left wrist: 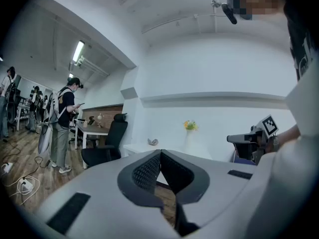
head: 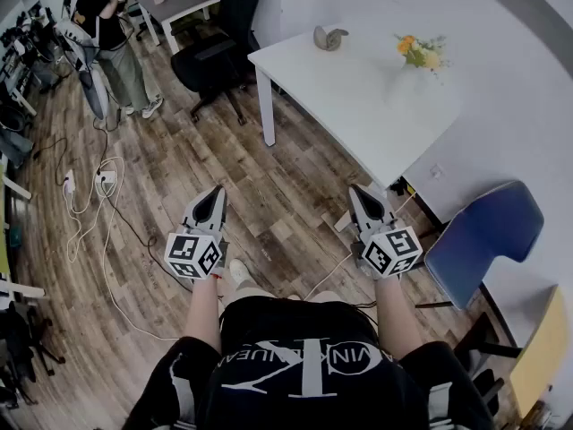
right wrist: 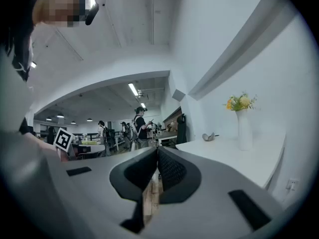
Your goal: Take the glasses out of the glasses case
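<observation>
Wood-plank floor [head: 269, 195] runs through an open office, with a white table [head: 358, 88] set against a pale wall. At the table's far end lies a small grey curved object [head: 329, 37]. It is too small to tell whether it is the glasses case, and no glasses can be made out. It sits well ahead of both pairs of jaws. In the left gripper view it shows just above the jaw tips [left wrist: 153, 142], and in the right gripper view it is off to the right of them [right wrist: 209, 136].

The left gripper [head: 218, 191] is held level over the floor, short of the table. Its jaws are pressed together at the tips with nothing between them [left wrist: 160, 156]. The right gripper [head: 356, 191] is level beside it and apart from it, its jaws also closed on nothing [right wrist: 157, 151]. Each gripper's marker cube [head: 194, 253] sits just behind the jaws, near the person's hand.

To the right of the right jaws, further along the table than the grey object, stands a white vase [right wrist: 243, 128] of yellow and orange flowers [head: 421, 52]. A blue chair [head: 488, 240] stands right of the right gripper. Ahead and left of the left jaws are a black office chair [head: 215, 52], a standing person [head: 112, 34], and white cables [head: 89, 186] lying on the floor.
</observation>
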A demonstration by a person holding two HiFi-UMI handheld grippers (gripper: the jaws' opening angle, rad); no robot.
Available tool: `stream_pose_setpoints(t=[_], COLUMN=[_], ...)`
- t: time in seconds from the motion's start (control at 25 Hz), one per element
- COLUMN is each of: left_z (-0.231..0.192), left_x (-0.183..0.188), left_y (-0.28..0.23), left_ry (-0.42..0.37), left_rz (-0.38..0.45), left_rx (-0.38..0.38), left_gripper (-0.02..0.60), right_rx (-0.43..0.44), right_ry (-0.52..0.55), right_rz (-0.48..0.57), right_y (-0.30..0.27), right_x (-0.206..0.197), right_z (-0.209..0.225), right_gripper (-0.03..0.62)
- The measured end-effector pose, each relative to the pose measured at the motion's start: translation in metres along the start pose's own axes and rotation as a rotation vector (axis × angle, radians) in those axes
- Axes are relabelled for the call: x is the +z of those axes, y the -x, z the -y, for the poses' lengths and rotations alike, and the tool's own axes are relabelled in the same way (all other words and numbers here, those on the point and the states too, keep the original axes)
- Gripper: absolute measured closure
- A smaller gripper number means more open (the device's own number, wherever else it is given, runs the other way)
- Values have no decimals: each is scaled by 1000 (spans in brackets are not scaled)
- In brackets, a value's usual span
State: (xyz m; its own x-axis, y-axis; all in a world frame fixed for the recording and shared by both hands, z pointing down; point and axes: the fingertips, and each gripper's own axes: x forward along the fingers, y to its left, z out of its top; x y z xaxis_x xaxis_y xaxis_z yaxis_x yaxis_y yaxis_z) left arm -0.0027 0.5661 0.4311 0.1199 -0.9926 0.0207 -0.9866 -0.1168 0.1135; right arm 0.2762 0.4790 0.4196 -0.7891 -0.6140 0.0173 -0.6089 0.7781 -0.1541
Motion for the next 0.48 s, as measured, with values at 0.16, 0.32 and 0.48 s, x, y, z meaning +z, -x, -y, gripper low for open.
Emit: stream_pose_setpoints(t=[0.16,0.32,0.48], left_z=[-3,-2,-4], left_x=[2,5,4], left_y=[-10,-17,-24], left_ry=[1,-7,-7], left_rz=[3,0,-9], left_rx=[7,-5,-8], left_gripper=[566,566,566], right_rx=[4,1,-1], right_ry=[9,7,3], right_rz=[-7,-4,-7], right_y=[-7,-11,-15], right_x=[1,2,1], right_z=[6,11,14], right_gripper=[568,568,568])
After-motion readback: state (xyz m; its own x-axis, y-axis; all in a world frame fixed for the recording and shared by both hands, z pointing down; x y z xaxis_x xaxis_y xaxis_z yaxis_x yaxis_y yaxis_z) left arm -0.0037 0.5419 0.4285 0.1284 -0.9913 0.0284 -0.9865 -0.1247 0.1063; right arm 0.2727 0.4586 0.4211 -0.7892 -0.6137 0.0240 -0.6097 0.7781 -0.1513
